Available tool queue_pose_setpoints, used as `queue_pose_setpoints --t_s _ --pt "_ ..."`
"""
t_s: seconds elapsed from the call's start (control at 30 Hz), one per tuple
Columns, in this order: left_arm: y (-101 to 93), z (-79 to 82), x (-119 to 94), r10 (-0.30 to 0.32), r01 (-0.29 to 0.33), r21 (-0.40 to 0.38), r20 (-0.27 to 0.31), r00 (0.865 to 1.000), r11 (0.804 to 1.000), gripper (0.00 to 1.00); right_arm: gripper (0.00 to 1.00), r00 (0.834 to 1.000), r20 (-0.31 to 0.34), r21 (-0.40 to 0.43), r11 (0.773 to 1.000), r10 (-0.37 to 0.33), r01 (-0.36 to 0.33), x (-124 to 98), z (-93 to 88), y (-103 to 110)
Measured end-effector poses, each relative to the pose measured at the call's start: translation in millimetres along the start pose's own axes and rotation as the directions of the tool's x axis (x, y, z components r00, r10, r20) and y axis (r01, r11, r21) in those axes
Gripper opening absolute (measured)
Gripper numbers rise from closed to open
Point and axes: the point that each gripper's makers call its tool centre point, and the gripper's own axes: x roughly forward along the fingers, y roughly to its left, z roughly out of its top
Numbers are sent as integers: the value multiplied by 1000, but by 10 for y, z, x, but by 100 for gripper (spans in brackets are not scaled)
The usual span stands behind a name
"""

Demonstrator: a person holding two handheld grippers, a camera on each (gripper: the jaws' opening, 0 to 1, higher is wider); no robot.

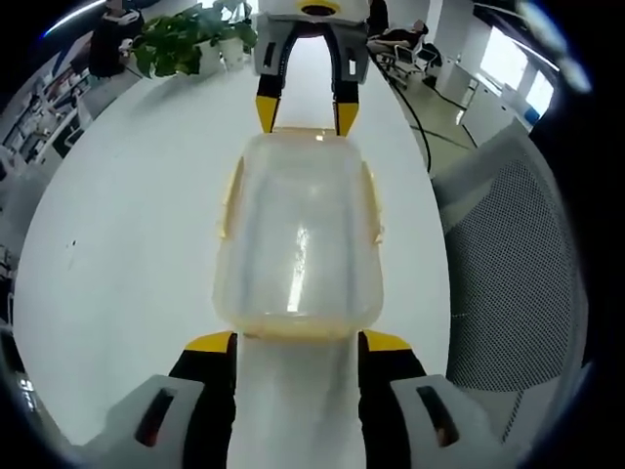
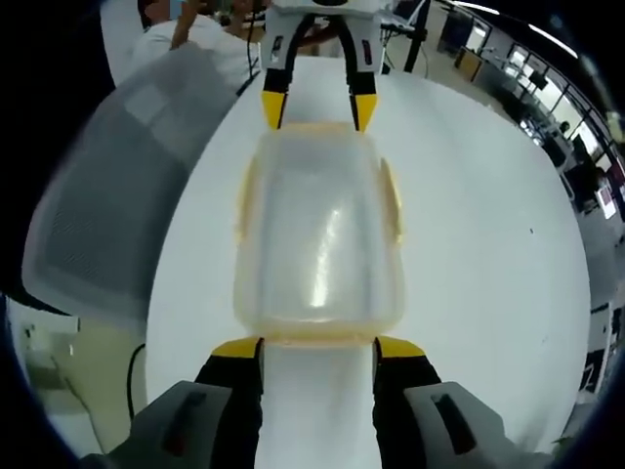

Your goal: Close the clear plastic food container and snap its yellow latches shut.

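Note:
A clear plastic food container [image 1: 298, 234] [image 2: 317, 234] lies lengthwise on the white table [image 1: 127, 215] [image 2: 488, 225], its lid resting on top. Yellow latches [image 1: 231, 195] [image 2: 393, 200] run along its long sides, and a yellowish strip shows at each short end. My left gripper [image 1: 298, 342] stands open at one short end, its yellow-tipped jaws just outside the corners. My right gripper [image 2: 317, 349] is open at the opposite end in the same way. Each one appears beyond the container in the other's view: the right gripper [image 1: 306, 115] and the left gripper [image 2: 318, 109].
A grey mesh chair [image 1: 518, 264] [image 2: 98, 195] stands close to the table edge on one side. A potted plant [image 1: 186, 39] sits at the far end of the table. A dark cable [image 1: 420, 117] hangs off the table's edge. People and desks fill the background.

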Motion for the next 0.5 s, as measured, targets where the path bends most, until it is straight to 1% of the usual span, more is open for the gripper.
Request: queue_pose_setpoints --t_s 0.1,0.17,0.2,0.27,0.4,0.5 --pt "3 6 -12 0 0 -19 8 1000 1000 48 42 1000 18 35 999 -5 5 -31 -2 -11" --pt "-6 9 -27 -1 1 -27 12 1000 1000 47 41 1000 6 37 999 -5 5 -51 -33 -4" --pt "-2 3 -26 -1 1 -31 12 1000 1000 47 40 1000 13 47 999 -5 4 -65 -32 -4" --pt "-18 -7 -40 2 -1 -39 11 1000 999 47 41 999 53 109 994 -4 -2 -89 11 12" --pt "-37 -39 -53 4 -3 -56 11 1000 998 47 41 998 64 133 991 -19 10 -126 8 -24" --pt "-58 -48 -67 2 0 -95 20 1000 995 47 41 998 55 184 983 -24 14 -151 -7 -27"
